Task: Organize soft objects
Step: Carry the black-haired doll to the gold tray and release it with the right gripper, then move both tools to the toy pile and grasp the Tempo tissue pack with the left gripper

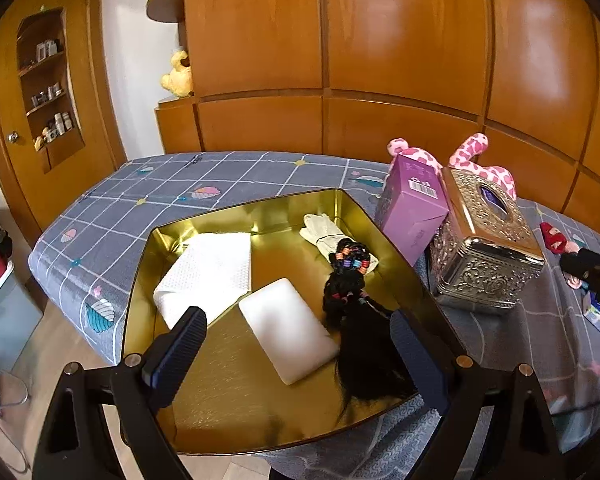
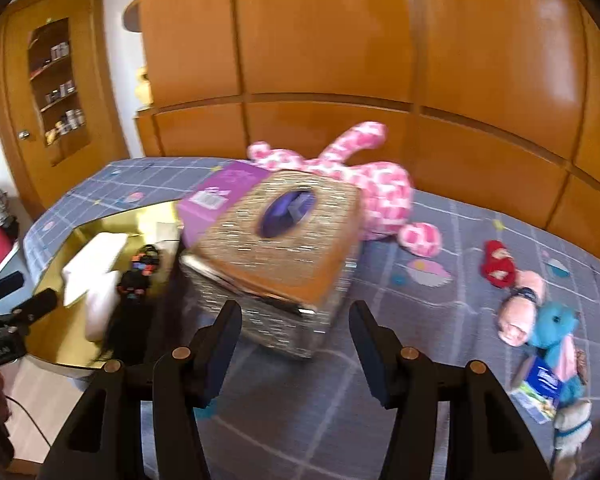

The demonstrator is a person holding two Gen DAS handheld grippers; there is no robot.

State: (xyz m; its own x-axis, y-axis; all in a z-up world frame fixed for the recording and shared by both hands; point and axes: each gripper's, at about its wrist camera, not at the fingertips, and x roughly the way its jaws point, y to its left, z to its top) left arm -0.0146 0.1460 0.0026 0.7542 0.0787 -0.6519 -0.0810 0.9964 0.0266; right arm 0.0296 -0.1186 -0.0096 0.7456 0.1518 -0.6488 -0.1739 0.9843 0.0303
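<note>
A gold tray (image 1: 204, 392) on the bed holds a white cloth (image 1: 210, 272), a white foam block (image 1: 288, 328), a white glove (image 1: 324, 234) and a black wig with coloured bands (image 1: 354, 308). My left gripper (image 1: 296, 346) is open and empty, hovering over the tray's near part. My right gripper (image 2: 294, 340) is open and empty above the bed, just in front of the ornate metal tissue box (image 2: 276, 256). A pink spotted plush (image 2: 376, 188) lies behind the box. A red plush (image 2: 498, 266), pink socks (image 2: 518, 312) and a blue plush (image 2: 556, 330) lie at the right.
A purple carton (image 1: 414, 210) leans against the tissue box (image 1: 486, 244) beside the tray. A small blue packet (image 2: 540, 390) and a beige plush (image 2: 572, 426) lie at the bed's right front. Wooden wardrobe panels stand behind the bed. The floor lies to the left.
</note>
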